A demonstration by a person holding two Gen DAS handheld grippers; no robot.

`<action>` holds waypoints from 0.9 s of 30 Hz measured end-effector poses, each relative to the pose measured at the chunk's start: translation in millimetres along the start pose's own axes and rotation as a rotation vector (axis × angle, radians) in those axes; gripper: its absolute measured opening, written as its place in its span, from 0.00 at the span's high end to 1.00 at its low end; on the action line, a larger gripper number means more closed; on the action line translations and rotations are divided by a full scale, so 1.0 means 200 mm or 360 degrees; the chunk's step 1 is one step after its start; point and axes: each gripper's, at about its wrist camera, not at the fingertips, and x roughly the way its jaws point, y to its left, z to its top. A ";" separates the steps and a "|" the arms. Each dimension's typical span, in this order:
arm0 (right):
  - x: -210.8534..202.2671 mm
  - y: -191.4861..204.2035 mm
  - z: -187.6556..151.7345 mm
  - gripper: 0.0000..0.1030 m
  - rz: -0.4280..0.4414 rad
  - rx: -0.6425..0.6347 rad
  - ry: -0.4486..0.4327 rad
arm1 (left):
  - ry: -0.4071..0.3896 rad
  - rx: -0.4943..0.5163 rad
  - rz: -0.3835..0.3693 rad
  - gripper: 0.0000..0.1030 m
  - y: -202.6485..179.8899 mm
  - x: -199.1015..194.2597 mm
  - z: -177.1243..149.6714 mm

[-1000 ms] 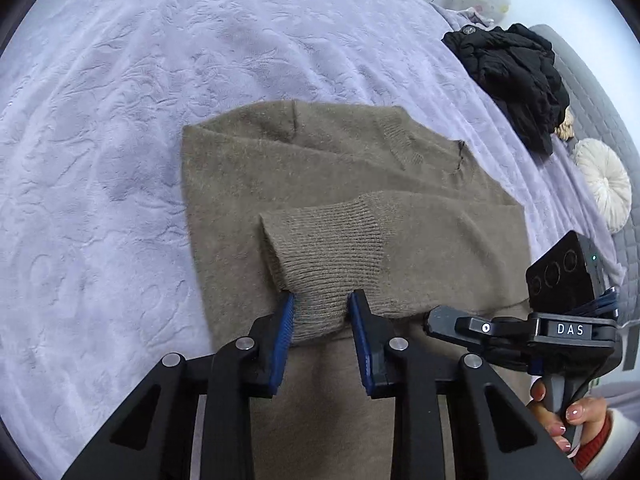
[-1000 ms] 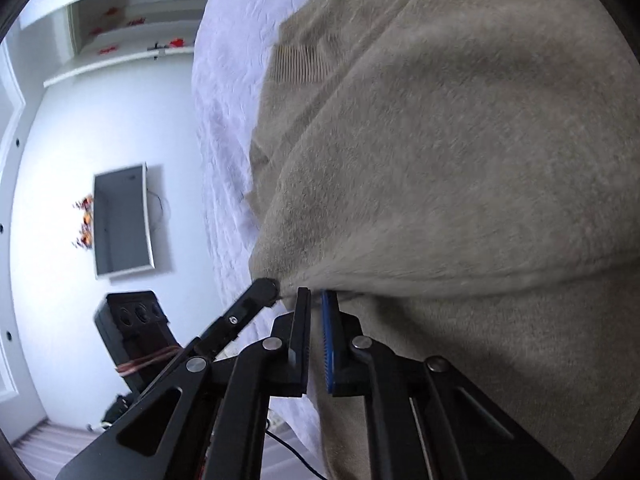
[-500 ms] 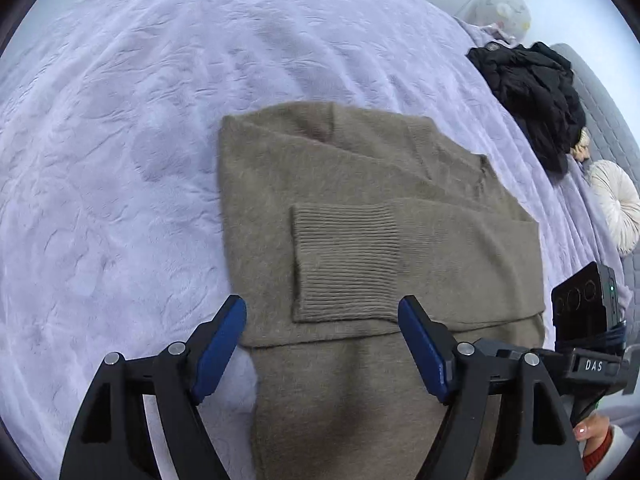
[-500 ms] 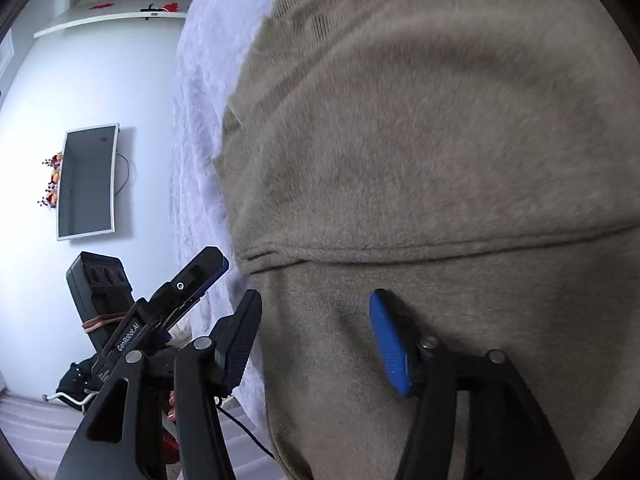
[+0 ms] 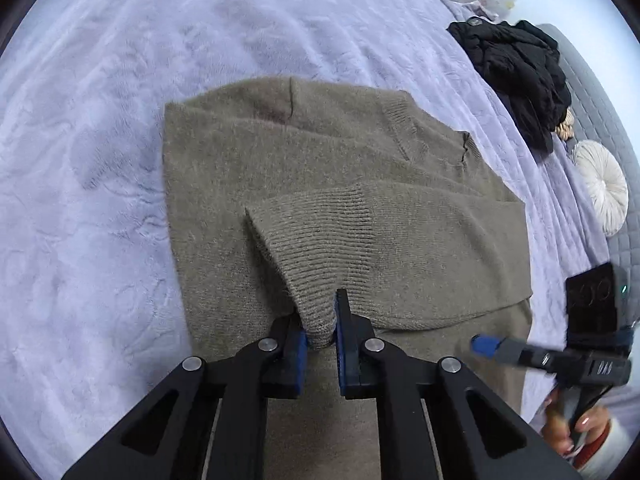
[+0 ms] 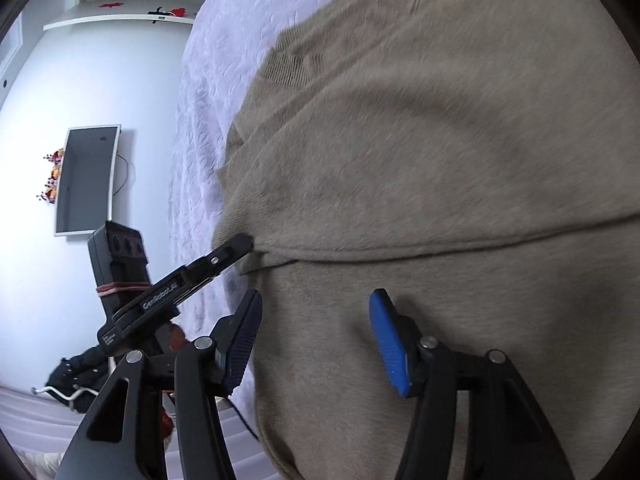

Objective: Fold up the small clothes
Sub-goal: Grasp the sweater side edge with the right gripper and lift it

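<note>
The left claw (image 5: 321,330) is clenched on the ribbed cuff (image 5: 320,256) of a sleeve, the knit pinched between its blue pads and pulled up into a small peak. The right claw (image 6: 316,344) stands released, its blue-padded fingers spread wide just above the near part of the sweater (image 6: 440,152), beside a hem line running across the cloth.

The sweater (image 5: 320,168) is a taupe, fuzzy knit with ribbed cuffs and neckline. It lies flat in the middle of the bed, sleeves folded across its body, the collar toward the far right.

Under it is a lavender bedspread (image 5: 120,120), plush, with an embossed leafy pattern. At the far right a black jacket (image 5: 516,76) lies crumpled on the spread, and near it a round cream pleated cushion (image 5: 602,186) rests against a grey quilted headboard (image 5: 592,92).

In the right wrist view the room beyond the bed's left edge has a pale wall carrying a mounted screen (image 6: 86,180) with a white frame, and a white shelf (image 6: 120,22) above holding small red items. A dark bundle (image 6: 78,378) lies on the floor near the bed.
</note>
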 end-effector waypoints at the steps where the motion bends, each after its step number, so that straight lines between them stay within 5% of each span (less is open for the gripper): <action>1: -0.05 0.00 0.01 0.41 -0.0041 -0.0032 -0.0028 | -0.0014 0.0028 0.0012 0.88 -0.01 -0.02 -0.01; 6: -0.35 -0.08 0.12 0.41 -0.0412 -0.0152 -0.0290 | 0.0008 -0.0027 0.0026 0.88 0.08 0.03 -0.08; 11: -0.58 -0.31 0.29 0.41 -0.0743 0.0018 -0.0500 | -0.0043 -0.0074 0.0073 0.88 0.07 0.04 -0.09; 13: -0.61 -0.38 0.35 0.41 -0.0812 0.0060 -0.0515 | -0.0043 -0.0063 0.0129 0.75 0.04 0.03 -0.09; 17: -0.57 -0.38 0.47 0.41 -0.0868 -0.0016 -0.0511 | -0.0112 -0.0052 0.0266 0.26 0.00 -0.01 -0.09; 20: -0.56 -0.48 0.56 0.41 -0.0708 0.0083 -0.0460 | -0.0112 -0.0088 0.0309 0.24 0.01 -0.02 -0.08; 23: -0.52 -0.58 0.60 0.83 -0.0454 0.0267 -0.0342 | -0.0108 -0.0111 0.0357 0.24 0.02 -0.03 -0.09; 25: -0.55 -0.54 0.59 0.85 -0.0489 0.0175 -0.0379 | -0.0132 -0.0097 0.0382 0.20 0.01 -0.04 -0.09; 26: -0.57 -0.52 0.59 0.85 -0.0535 0.0121 -0.0399 | -0.0139 -0.0081 0.0408 0.03 0.00 -0.04 -0.10; 27: -0.57 -0.52 0.59 0.85 -0.0594 0.0088 -0.0411 | -0.0151 -0.0068 0.0448 0.00 -0.01 -0.03 -0.10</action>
